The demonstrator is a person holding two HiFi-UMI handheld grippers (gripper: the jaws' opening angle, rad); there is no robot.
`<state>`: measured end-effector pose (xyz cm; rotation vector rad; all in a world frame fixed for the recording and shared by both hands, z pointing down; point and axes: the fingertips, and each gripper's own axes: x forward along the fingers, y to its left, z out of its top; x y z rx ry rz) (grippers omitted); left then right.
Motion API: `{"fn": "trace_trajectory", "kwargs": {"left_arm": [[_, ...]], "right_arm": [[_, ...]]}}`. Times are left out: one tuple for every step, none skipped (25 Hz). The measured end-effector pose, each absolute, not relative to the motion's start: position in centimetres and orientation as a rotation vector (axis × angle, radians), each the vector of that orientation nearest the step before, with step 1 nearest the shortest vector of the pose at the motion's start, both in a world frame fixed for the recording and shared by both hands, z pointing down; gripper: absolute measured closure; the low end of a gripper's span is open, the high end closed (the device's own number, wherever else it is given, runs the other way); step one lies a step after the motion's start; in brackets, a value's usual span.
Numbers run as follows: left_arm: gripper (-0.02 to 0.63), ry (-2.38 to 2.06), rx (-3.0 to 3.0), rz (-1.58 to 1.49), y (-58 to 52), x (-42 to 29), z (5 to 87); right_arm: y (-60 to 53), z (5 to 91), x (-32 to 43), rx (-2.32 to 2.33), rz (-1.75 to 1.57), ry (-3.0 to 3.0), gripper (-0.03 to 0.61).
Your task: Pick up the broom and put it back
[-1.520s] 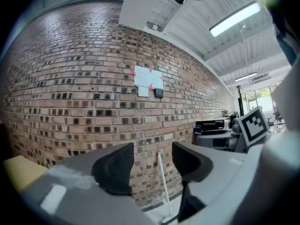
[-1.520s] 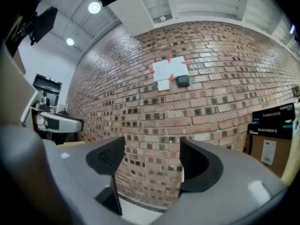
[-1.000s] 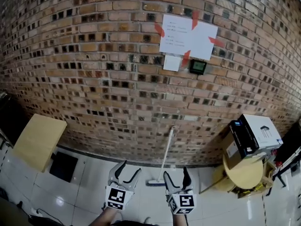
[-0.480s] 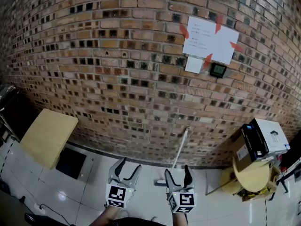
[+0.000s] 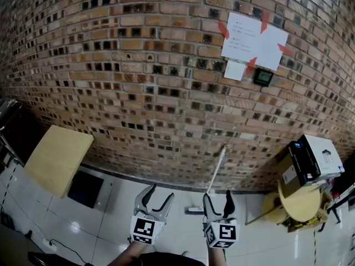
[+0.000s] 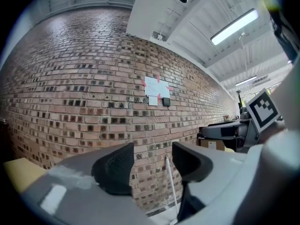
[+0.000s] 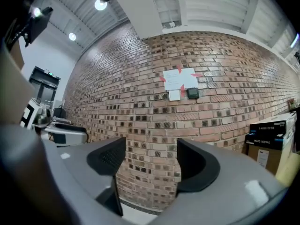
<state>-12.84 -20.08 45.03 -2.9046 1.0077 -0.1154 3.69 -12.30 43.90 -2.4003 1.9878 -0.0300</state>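
Closest in, both grippers sit low in the head view, pointing level at the wall, with their marker cubes [image 5: 144, 230] facing the camera. The left gripper [image 5: 158, 195] is wide open with nothing in it. Its own view shows the two dark pads [image 6: 115, 168] well apart with only brick wall in the gap. The right gripper [image 5: 217, 199] is the same deal: jaws spread and empty, though they've just eased in a touch.

Past the fingertips there's glossy white tiled floor [image 5: 111, 220]. The broom [image 5: 216, 170] isn't picked up. Its head rests on the floor at the foot of the wall and its pale handle leans up against the bricks, tilted a bit to the right. In the head view it lines up between the two grippers, closer to the right one, and neither touches it. In the left gripper view the handle [image 6: 171, 186] shows through the gap, near the right-hand pad.

Off to the left, a tan board [image 5: 55, 159] sits over a dark panel [image 5: 85, 188]. To the right, a black and white box [image 5: 310, 159] rests on a round wooden table [image 5: 302, 201].

Furthest back is the big brick wall [image 5: 138, 65], with white paper [image 5: 254, 35] taped up in red and a small dark device [image 5: 263, 77] just below it.
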Motion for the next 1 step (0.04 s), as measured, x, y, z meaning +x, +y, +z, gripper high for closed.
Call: {"fn": "trace_trajectory", "kwargs": {"left_arm": [[0.359,1.015,-2.903,-0.115,-20.38,-13.04,45.11]], "right_arm": [[-12.36,44.01,3.73,-2.404,-0.034,1.982,0.231]]}}
